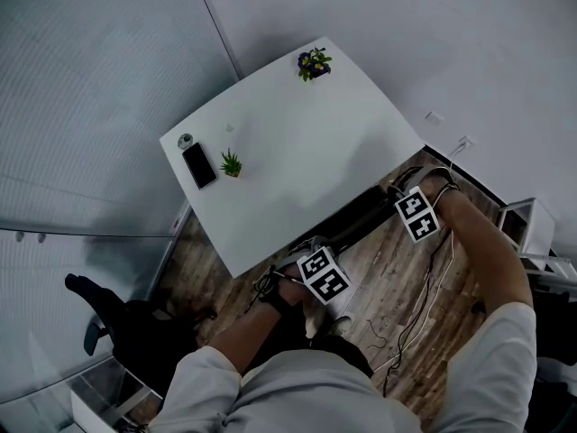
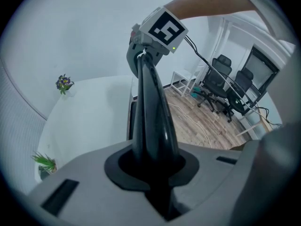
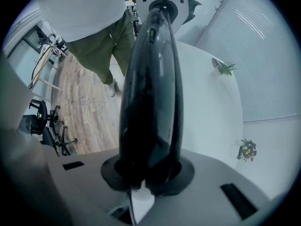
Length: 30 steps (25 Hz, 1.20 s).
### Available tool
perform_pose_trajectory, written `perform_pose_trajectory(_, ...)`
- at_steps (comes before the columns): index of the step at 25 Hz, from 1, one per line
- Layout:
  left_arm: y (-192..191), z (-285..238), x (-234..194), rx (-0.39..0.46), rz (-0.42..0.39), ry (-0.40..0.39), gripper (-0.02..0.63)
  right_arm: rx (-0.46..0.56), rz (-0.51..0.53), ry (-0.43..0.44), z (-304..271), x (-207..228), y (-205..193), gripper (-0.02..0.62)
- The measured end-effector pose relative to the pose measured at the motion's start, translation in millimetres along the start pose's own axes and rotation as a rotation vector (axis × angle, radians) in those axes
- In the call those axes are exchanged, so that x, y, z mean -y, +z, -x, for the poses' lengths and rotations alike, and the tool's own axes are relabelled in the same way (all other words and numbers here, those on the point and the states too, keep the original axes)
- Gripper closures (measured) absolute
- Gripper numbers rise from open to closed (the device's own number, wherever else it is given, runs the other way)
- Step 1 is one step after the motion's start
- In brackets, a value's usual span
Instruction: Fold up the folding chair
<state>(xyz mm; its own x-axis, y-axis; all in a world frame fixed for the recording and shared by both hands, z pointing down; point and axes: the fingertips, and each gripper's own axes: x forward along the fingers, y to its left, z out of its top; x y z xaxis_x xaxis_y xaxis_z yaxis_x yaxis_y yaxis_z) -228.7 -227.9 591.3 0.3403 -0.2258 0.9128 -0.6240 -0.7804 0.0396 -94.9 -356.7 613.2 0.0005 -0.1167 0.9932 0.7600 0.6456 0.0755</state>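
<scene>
- The folding chair (image 1: 361,219) is seen from the head view as a dark, narrow shape over the wooden floor (image 1: 388,278), just beside the near edge of the white table (image 1: 297,133).
- The chair's glossy black bar (image 2: 150,112) is clamped at one end by the left gripper (image 1: 320,269); in the left gripper view the jaws are pressed shut on it.
- The other end of the bar is clamped by the right gripper (image 1: 416,213), whose jaws are likewise closed tight around the bar in the right gripper view.
- The right gripper's marker cube (image 2: 162,29) is seen at the bar's far end in the left gripper view.
- A phone (image 1: 199,165), a small green plant (image 1: 231,163) and a potted flower (image 1: 314,63) are set on the table.
- Loose cables (image 1: 424,305) are spread over the floor near the person's feet.
- A black office chair (image 1: 117,318) is placed at the lower left.
</scene>
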Motion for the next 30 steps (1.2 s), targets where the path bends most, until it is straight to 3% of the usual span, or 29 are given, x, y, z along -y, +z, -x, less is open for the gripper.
perform_pose_trajectory(14, 11.7, -5.5, -50.1, -0.001, -0.003, -0.013, 0.548, 0.009, -0.034, 0.024, -10.1, 38.1, -20.1, 0.523)
perform_pose_trajectory(30, 5.9, -6.1, -70.0, 0.036, 0.041, -0.023, 0.54, 0.006, -0.092, 0.026, -15.3, 60.4, -17.4, 0.492)
